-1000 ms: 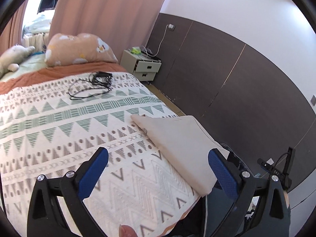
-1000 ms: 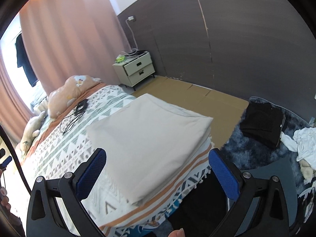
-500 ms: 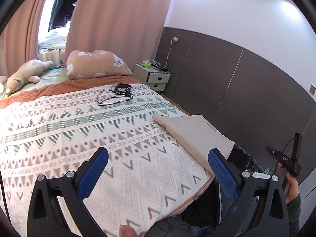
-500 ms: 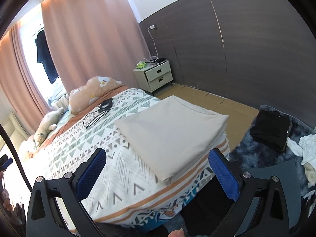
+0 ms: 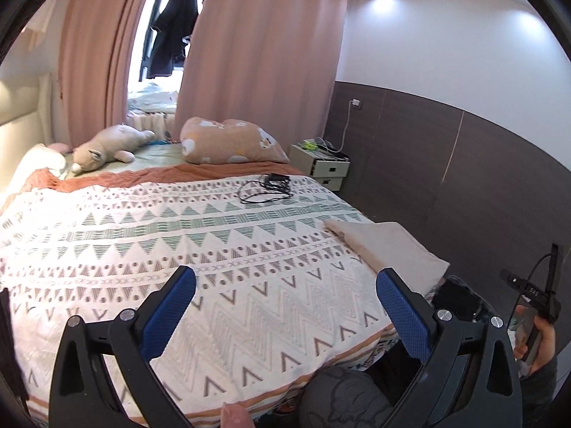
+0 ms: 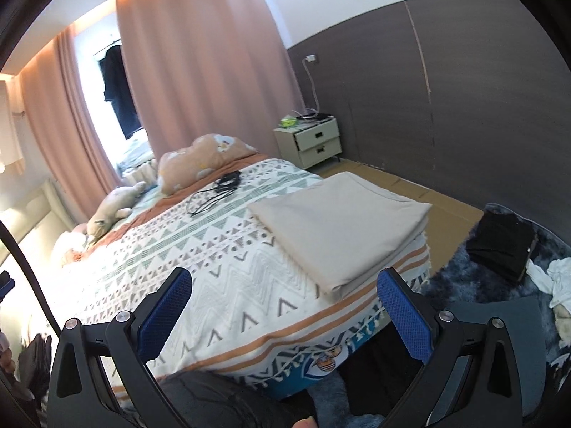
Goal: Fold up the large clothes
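Left wrist view. Left tool [image 5: 285, 285] spread wide, nothing between its blue pads [image 5: 167, 315], held above the near end of the bed [image 5: 178, 249]. Patterned bedspread [image 5: 249, 303] covers the bed. Folded beige cloth [image 5: 389, 246] lies flat at the bed's right edge, well apart from the tool. Black cable [image 5: 266, 189] coiled farther up the bedspread. Pillow [image 5: 228, 141] and plush toy [image 5: 107, 146] at the head end. Nightstand [image 5: 323, 169] beside the bed against the dark wall panel. A hand [image 5: 539, 342] at the right edge holds a device. A fingertip shows at the bottom edge.

Right wrist view. Right tool [image 6: 285, 285] also wide apart and empty, above the foot corner of the bed [image 6: 178, 267]. Beige cloth [image 6: 339, 228] folded into a neat rectangle on the bedspread [image 6: 228, 285], at the corner nearest the floor, clear of the pads [image 6: 403, 315]. Cable [image 6: 217, 187] beyond it, toward the pillow [image 6: 200, 160]. Nightstand [image 6: 310, 139] by the wall. On the floor to the right: a black folded item [image 6: 499, 242] on a dark rug [image 6: 464, 285], a white garment [image 6: 556, 278] just beside it.
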Tool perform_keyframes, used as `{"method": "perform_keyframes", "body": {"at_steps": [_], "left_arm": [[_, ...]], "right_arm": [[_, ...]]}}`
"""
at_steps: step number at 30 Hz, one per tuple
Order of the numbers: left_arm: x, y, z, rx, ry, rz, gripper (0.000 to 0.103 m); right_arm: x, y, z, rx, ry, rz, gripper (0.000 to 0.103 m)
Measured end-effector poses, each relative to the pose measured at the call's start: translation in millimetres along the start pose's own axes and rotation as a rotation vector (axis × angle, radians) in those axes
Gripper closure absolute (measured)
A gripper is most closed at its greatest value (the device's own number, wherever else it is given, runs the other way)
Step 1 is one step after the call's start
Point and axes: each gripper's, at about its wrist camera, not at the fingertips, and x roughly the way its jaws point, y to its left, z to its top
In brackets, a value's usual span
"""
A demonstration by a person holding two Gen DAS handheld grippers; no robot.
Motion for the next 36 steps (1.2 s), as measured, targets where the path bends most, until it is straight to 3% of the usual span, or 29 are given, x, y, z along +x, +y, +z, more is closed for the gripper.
{"method": "perform_keyframes", "body": {"at_steps": [19, 27, 36], "left_arm": [[-106.6, 8.6, -98.2, -0.019, -0.048, 0.2, 0.0], [-129.3, 7.1, -142.7, -0.046, -0.057, 0.21, 0.0], [-134.4, -1.9, -151.8, -0.044, -0.07, 0.21, 0.0]], "right_arm": [[-40.0, 13.2, -54.8, -0.115, 0.043, 0.135, 0.0], [-46.9, 14.5, -83.7, -0.092, 0.027, 0.149, 0.0], [-43.6, 38.4, -102.2, -0.116, 0.036, 0.16, 0.0]]}}
